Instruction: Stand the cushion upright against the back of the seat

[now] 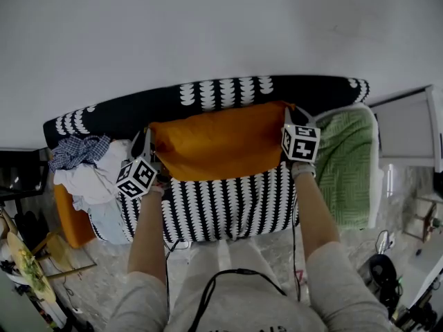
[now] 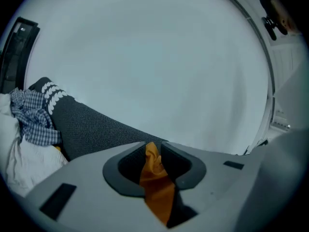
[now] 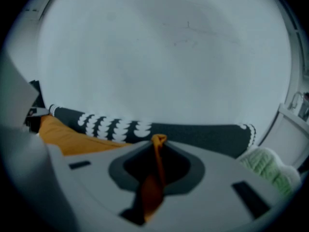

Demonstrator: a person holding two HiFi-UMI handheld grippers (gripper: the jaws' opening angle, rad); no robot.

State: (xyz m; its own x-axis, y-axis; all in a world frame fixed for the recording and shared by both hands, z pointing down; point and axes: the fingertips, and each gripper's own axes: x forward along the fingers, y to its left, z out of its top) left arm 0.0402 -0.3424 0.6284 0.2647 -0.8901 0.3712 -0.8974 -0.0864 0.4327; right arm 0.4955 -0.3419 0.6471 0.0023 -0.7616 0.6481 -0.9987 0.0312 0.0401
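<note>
Currently, the orange cushion [image 1: 218, 144] is being held at the centre of the head view, against the patterned sofa back [image 1: 221, 92]. Its left corner is being pinched by the left gripper [image 2: 153, 150] and its right corner by the right gripper [image 3: 157, 143].

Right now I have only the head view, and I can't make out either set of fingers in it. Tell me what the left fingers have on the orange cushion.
Observer: In the left gripper view, the left gripper has a bunched fold of the orange cushion pinched between its fingers.
Operator: Now report the right side.
Observer: In the right gripper view, the right gripper is shut on a thin fold of the same orange fabric, which runs up to the fingertips.
</note>
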